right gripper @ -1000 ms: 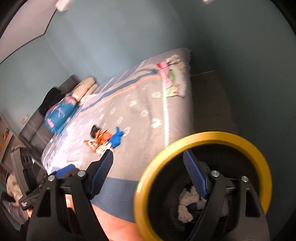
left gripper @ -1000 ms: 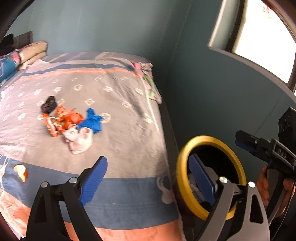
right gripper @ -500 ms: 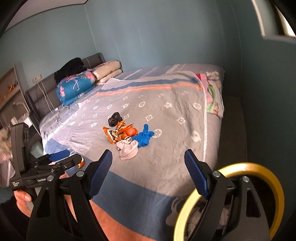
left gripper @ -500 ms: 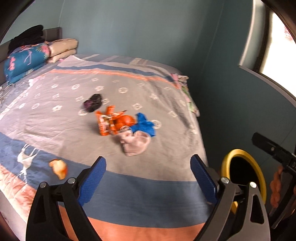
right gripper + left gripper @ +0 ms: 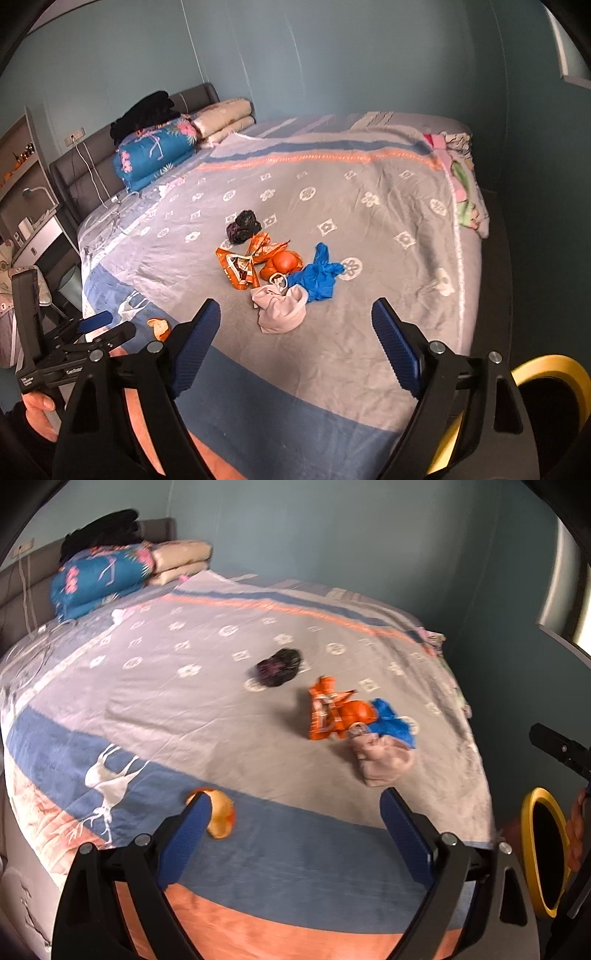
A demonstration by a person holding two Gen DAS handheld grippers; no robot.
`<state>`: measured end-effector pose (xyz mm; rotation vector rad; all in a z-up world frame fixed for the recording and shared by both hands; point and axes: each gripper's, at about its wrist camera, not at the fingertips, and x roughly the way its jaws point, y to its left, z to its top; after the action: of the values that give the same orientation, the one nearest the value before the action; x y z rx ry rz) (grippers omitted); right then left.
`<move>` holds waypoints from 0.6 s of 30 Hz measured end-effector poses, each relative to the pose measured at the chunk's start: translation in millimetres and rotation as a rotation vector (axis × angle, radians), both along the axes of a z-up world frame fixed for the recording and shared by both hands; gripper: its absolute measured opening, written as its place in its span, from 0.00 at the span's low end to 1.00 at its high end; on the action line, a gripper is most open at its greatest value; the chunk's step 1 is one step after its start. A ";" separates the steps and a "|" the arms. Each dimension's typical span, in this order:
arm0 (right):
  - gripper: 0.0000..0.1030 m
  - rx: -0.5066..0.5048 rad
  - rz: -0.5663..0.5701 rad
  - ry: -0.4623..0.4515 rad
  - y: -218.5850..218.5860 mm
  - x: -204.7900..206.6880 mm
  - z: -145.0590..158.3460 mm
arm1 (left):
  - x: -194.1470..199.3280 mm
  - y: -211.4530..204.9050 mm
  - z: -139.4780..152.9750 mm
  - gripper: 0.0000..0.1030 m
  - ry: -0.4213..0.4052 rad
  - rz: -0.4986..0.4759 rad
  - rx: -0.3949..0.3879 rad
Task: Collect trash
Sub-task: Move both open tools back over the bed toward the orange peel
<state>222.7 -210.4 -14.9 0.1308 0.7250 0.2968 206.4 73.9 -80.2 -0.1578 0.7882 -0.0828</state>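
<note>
Trash lies on the bed: an orange snack wrapper (image 5: 242, 267), an orange ball-like piece (image 5: 284, 264), a blue glove (image 5: 319, 277), a pale crumpled cloth (image 5: 282, 310), a black crumpled bag (image 5: 243, 226) and an orange peel (image 5: 221, 814) near the front edge. The same pile shows in the left wrist view, with the wrapper (image 5: 327, 714) and cloth (image 5: 384, 760). My left gripper (image 5: 295, 832) is open and empty above the front of the bed, the peel by its left finger. My right gripper (image 5: 295, 345) is open and empty, short of the pile.
A yellow-rimmed black trash bin (image 5: 543, 853) stands on the floor right of the bed, also in the right wrist view (image 5: 546, 373). Folded quilts and pillows (image 5: 159, 151) lie at the headboard. Shelves (image 5: 22, 184) stand at far left. Folded cloths (image 5: 461, 173) hang at the bed's far right edge.
Both grippers swung left, away from the bin and toward the bed. The bin slid to the right edge of both views, and the trash pile came nearer the centre.
</note>
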 end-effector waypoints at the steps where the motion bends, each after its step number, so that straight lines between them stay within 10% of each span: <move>1: 0.78 -0.004 0.001 0.005 4.2 4.3 -2.8 | 2.4 5.5 -4.1 0.86 0.006 0.009 0.000; 18: 0.78 -0.101 -0.004 0.188 66.8 98.0 -92.6 | 44.1 58.1 -68.7 0.86 0.119 0.045 0.003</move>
<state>320.7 -143.5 -107.6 0.0648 0.9246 0.2458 250.5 132.0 -148.9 -0.1789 0.9028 -0.0296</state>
